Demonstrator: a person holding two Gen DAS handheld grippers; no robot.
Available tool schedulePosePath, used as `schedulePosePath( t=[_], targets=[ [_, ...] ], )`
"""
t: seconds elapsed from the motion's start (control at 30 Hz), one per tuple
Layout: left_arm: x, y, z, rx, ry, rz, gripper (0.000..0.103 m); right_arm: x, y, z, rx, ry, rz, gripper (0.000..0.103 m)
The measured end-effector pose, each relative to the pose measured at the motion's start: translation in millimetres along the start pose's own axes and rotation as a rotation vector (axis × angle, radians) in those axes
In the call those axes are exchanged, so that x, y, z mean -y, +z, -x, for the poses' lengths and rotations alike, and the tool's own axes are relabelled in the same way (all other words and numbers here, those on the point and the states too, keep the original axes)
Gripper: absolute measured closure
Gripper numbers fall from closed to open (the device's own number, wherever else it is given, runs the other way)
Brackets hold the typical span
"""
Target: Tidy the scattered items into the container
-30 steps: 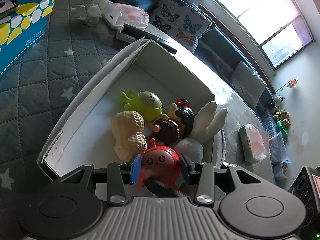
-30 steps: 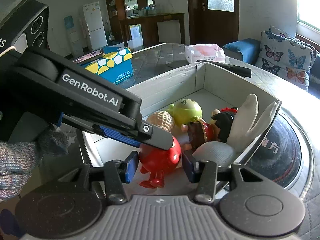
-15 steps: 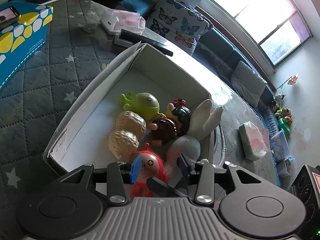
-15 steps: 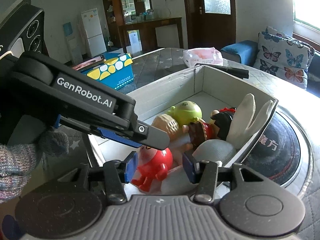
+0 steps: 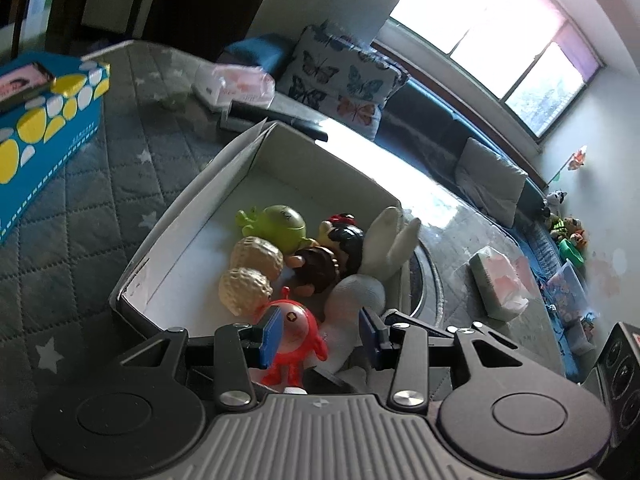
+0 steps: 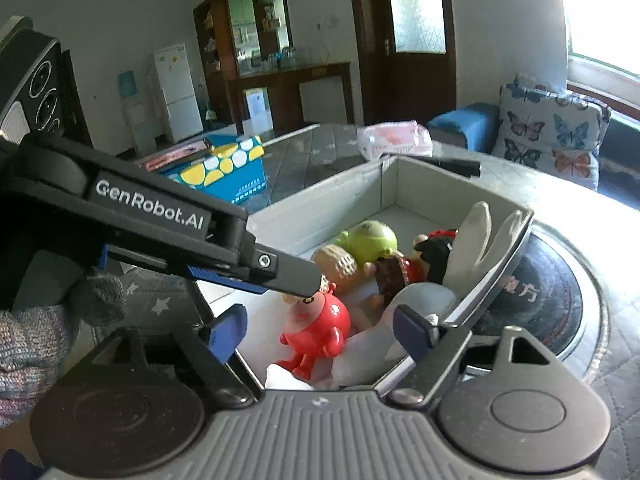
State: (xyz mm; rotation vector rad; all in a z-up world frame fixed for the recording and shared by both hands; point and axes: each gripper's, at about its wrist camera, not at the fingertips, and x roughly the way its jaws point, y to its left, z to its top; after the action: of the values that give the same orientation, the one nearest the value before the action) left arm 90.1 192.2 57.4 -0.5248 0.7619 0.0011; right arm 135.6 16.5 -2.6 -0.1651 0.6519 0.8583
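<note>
A white cardboard box (image 5: 192, 216) (image 6: 320, 216) sits on the quilted table and holds a green monster toy (image 5: 280, 226) (image 6: 370, 238), a peanut toy (image 5: 250, 276) (image 6: 336, 264), a dark-haired doll (image 5: 340, 240) (image 6: 434, 248), a white rabbit plush (image 5: 380, 256) (image 6: 468, 248) and a red round-headed figure (image 5: 294, 340) (image 6: 320, 324). My left gripper (image 5: 318, 338) is open over the box's near end, with the red figure lying between its pads. My right gripper (image 6: 320, 332) is open too, above the red figure. The left gripper's body crosses the right wrist view (image 6: 160, 224).
A blue and yellow tissue box (image 5: 44, 128) (image 6: 224, 172) stands at the left with a phone on top. A pink wipes pack (image 5: 236, 84) (image 6: 394, 140) and a black tool (image 5: 276, 118) lie behind the box. An induction cooker (image 6: 540, 300) lies to the right.
Both grippers opened and drew back. The red figure dropped from their hold and now lies in the box's near end beside the rabbit plush.
</note>
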Motion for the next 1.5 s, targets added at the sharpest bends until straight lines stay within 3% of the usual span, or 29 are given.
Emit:
schedulePosePath(
  t=[0.33, 0.73, 1.5],
  targets=[
    [14, -23, 23, 0.071, 0.035, -0.067, 0.059, -1, -12, 23, 0.061, -0.033, -0.034, 0.003],
    [30, -56, 53, 0.189, 0.176, -0.188, 0.059, -3, -30, 53, 0.131, -0.05, -0.09, 0.0],
    [33, -104, 56, 0.146, 0.34, -0.281, 0.059, -25, -70, 73, 0.111, -0.084, -0.081, 0.0]
  ],
)
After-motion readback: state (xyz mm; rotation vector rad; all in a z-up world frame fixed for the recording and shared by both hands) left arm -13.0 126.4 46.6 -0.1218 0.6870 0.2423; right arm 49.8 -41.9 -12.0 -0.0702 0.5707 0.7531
